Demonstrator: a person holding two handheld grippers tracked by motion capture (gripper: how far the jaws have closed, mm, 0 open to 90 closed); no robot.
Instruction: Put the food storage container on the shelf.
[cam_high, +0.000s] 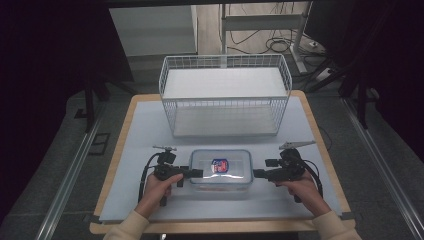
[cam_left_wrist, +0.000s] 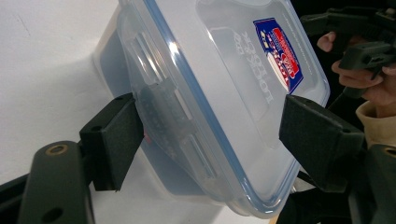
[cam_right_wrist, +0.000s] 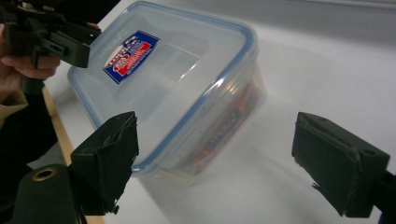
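1. From the high view I've got a white-covered table (cam_high: 150, 130) with a wire basket (cam_high: 225, 95) at the back and the clear lidded container (cam_high: 220, 169) up front, between both grippers.
2. Left gripper view: left gripper (cam_left_wrist: 210, 135) straddles the container's short end (cam_left_wrist: 196, 93) (jaws apart, one pad at the latch).
3. Right gripper view: right gripper (cam_right_wrist: 224, 158) jaws wide apart, nothing clamped, the container (cam_right_wrist: 173, 88) just ahead.

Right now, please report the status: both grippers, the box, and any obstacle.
Left gripper open, fingers straddling the clear lidded box at its end. Right gripper open at the other end, not gripping. Wire basket behind the box, apart from it.
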